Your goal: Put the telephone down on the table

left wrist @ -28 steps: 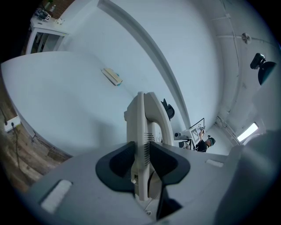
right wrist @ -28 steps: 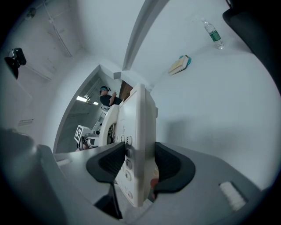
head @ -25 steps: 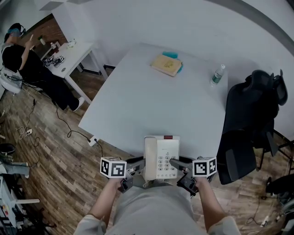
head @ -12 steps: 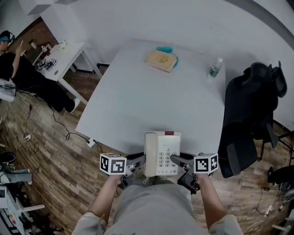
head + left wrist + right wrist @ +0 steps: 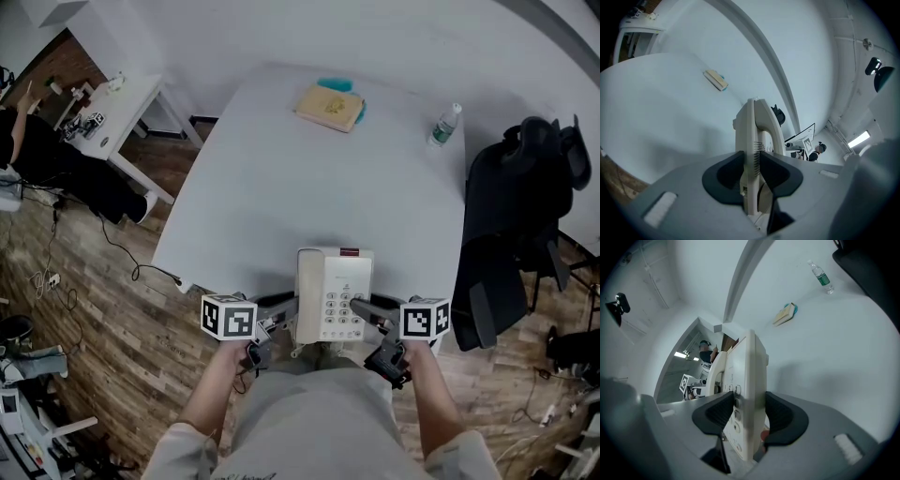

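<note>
A cream desk telephone (image 5: 331,295) with a keypad and a handset on its left side hangs level above the near edge of the white table (image 5: 309,178). My left gripper (image 5: 281,314) is shut on the telephone's left edge (image 5: 752,154), its dark pads clamping the body beside the handset. On the opposite side, my right gripper (image 5: 367,314) is shut on the keypad edge (image 5: 747,404). Both marker cubes flank the phone close to my body.
A tan book (image 5: 330,106) on something teal lies at the table's far side, a water bottle (image 5: 444,126) at the far right corner. A black office chair (image 5: 511,234) stands right of the table. A person sits at a small white desk (image 5: 103,108) far left.
The telephone and both grippers have kept their hold; the view has shifted slightly, with the phone a little nearer the table edge.
</note>
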Tool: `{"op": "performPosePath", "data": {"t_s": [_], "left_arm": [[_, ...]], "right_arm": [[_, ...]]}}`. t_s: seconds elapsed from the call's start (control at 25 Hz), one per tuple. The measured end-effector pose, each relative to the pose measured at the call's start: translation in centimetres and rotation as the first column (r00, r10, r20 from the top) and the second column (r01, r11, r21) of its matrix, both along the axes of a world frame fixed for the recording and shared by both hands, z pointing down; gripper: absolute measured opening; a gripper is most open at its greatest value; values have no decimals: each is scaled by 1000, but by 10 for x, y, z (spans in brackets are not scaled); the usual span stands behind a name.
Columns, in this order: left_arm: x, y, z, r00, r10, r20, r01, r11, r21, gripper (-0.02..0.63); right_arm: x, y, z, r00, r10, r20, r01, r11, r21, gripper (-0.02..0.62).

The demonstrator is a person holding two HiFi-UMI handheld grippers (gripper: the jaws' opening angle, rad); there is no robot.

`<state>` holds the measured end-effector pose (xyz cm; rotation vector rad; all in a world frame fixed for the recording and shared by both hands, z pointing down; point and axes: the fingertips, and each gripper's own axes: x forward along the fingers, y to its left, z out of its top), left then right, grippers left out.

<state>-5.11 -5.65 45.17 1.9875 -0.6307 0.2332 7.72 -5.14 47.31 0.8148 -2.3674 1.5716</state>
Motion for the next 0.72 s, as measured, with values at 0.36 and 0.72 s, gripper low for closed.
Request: {"op": "performPosePath", "data": {"t_s": [0.36, 0.72], "left_arm": [[-7, -32, 4, 1000, 11, -21, -11, 1000, -2, 123], [-8, -73, 12, 999, 23, -29, -24, 1000, -9, 123]], "right_arm": [[-5, -32, 1, 999, 20, -29, -19, 1000, 13, 221], [-6, -69, 9, 999, 40, -31, -40, 999, 3, 219]]}}
